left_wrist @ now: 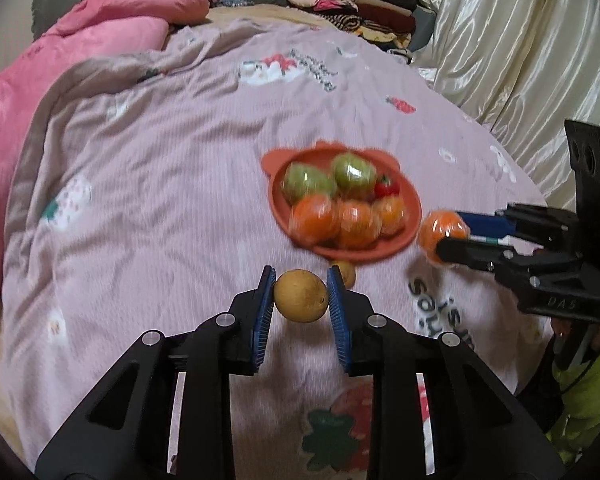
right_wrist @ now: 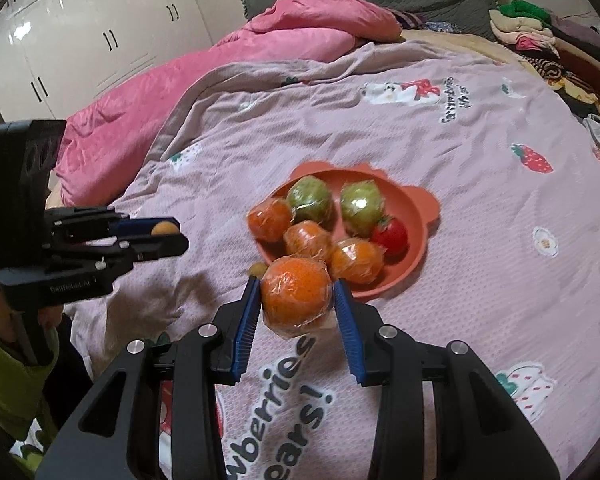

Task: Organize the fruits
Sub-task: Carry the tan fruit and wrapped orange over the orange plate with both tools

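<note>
An orange plate (left_wrist: 414,204) (right_wrist: 418,240) lies on the bed, holding two green fruits (left_wrist: 328,176), three wrapped oranges (left_wrist: 346,220) and a strawberry (right_wrist: 392,236). My left gripper (left_wrist: 302,296) is shut on a tan round fruit (left_wrist: 300,295), held above the bedspread just in front of the plate; it also shows in the right wrist view (right_wrist: 162,229). My right gripper (right_wrist: 296,300) is shut on a wrapped orange (right_wrist: 296,294) (left_wrist: 440,236), beside the plate's near edge. A second small tan fruit (left_wrist: 346,272) (right_wrist: 257,269) lies on the bedspread by the plate.
A pink-lilac printed bedspread (left_wrist: 160,200) covers the bed. A pink duvet (left_wrist: 80,52) is bunched at the far left. Folded clothes (left_wrist: 352,0) are stacked at the far end. Cream curtains (left_wrist: 520,40) hang on the right. White wardrobes (right_wrist: 80,32) stand at the left.
</note>
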Action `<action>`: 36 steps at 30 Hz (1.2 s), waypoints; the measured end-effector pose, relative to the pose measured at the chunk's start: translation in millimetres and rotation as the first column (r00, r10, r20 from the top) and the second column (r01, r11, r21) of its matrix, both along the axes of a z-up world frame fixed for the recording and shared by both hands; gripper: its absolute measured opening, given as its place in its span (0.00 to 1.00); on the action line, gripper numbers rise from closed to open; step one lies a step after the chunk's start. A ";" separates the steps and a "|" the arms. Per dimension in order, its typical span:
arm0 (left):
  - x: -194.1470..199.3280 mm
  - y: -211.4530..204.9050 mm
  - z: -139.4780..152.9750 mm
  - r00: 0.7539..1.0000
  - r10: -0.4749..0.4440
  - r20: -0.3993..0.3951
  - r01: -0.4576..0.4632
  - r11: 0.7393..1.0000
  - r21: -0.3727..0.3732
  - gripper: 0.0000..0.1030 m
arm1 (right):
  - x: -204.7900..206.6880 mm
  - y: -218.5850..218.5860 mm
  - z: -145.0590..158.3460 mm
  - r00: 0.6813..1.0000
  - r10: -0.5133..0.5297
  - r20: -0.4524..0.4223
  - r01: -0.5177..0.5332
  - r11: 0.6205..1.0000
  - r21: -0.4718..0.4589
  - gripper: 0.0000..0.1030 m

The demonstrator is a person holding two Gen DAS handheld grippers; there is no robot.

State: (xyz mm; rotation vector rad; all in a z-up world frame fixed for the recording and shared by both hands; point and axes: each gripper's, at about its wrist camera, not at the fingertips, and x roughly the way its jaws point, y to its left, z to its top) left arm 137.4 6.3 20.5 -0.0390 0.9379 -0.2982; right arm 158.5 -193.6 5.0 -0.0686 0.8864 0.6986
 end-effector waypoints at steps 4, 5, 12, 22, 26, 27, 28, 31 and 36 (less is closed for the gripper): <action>13.6 -4.8 7.8 1.000 -0.008 0.009 0.008 1.000 0.002 0.18 | 7.7 -6.5 3.6 1.000 -0.013 0.012 0.013 1.000 0.007 0.35; 18.2 -6.5 8.8 1.000 -0.009 0.009 0.009 1.000 0.004 0.18 | 9.2 -7.4 4.3 1.000 -0.016 0.013 0.016 1.000 0.008 0.35; 42.6 -16.1 8.8 1.000 -0.022 0.000 0.022 1.000 0.003 0.18 | 22.5 -15.6 7.8 0.999 -0.036 0.025 0.035 0.999 0.017 0.35; 63.7 -37.1 1.5 0.998 -0.059 -0.018 0.059 0.998 0.000 0.18 | 47.3 -28.7 5.8 0.997 -0.075 0.026 0.074 0.997 0.019 0.35; 69.6 -48.7 -0.8 0.997 -0.079 -0.023 0.079 0.997 0.003 0.18 | 58.1 -32.7 2.6 0.997 -0.080 0.018 0.080 0.997 0.018 0.35; 71.1 -51.2 -1.4 0.996 -0.083 -0.024 0.083 0.997 0.005 0.18 | 61.0 -33.4 1.9 0.996 -0.083 0.014 0.082 0.996 0.020 0.35; 72.3 -53.8 -1.9 0.996 -0.087 -0.025 0.087 0.996 0.006 0.18 | 64.8 -34.0 0.9 0.996 -0.083 0.011 0.083 0.996 0.022 0.35; 76.5 -62.0 -3.8 0.994 -0.101 -0.029 0.102 0.995 0.011 0.18 | 72.8 -34.3 -1.6 0.997 -0.083 0.001 0.083 0.996 0.025 0.35; 81.0 -71.7 -9.3 0.992 -0.118 -0.041 0.119 0.993 0.021 0.18 | 88.1 -32.6 -6.6 0.997 -0.080 -0.007 0.080 0.996 0.028 0.32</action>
